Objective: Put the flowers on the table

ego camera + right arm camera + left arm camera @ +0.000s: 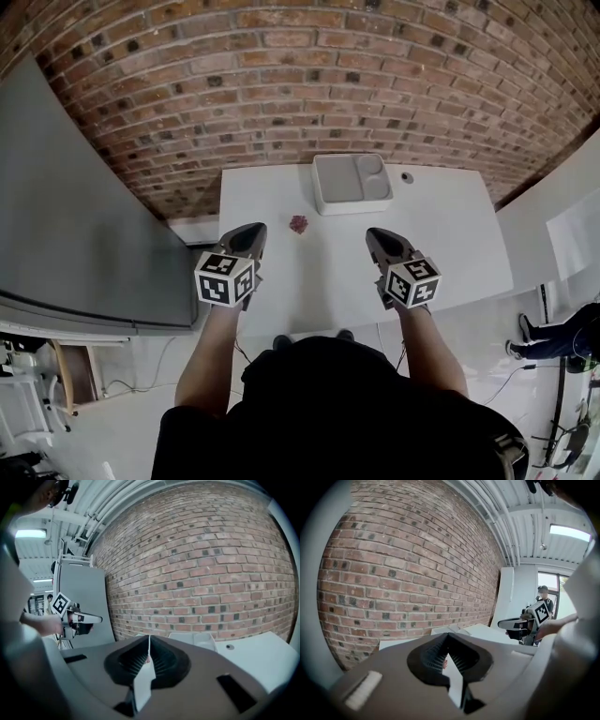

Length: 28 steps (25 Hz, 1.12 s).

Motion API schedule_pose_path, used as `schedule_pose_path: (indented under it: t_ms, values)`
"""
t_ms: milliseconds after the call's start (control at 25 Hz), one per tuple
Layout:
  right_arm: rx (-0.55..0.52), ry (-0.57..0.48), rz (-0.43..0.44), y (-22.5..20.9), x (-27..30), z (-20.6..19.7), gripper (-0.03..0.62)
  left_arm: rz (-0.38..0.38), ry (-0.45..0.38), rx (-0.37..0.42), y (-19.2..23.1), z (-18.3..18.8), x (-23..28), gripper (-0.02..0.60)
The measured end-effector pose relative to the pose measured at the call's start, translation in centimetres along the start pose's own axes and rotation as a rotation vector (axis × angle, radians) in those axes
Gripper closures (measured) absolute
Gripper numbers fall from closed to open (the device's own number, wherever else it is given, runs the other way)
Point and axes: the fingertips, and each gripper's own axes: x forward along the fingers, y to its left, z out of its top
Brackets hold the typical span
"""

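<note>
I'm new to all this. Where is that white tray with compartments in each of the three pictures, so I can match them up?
Head view: the white tray is above centre, at the far edge of the table.
Left gripper view: the tray is low, near centre.
Right gripper view: the tray is low, right of centre.
Shared landmark: the brick wall right behind the tray.

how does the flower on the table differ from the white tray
The flower is dark red and the tray is white. The flower is far smaller than the tray. The flower lies out on the bare table, just in front of the tray's left corner, while the tray sits at the far edge by the brick wall. Both rest on the same white table, apart from each other.
</note>
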Motion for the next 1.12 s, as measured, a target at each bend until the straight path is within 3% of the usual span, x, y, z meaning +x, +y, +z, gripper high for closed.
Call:
schedule_pose_path:
  t_ms: [360, 520, 1120]
  values:
    - [-0.049, -0.188, 0.077, -2.3, -3.4, 8.8, 0.582, 0.026, -0.14, 0.104, -3.8, 9.7, 1.5, 0.572]
    - [-0.071, -0.238, 0.078, -3.2, -5.3, 11.0, 0.582, 0.062, -0.201, 0.119, -5.4, 12.1, 1.1, 0.572]
    - [-0.037, -0.245, 0.05, -5.9, -8.0, 9.3, 0.582, 0.075, -0.159, 0.084, -7.5, 9.3, 3.0, 0.572]
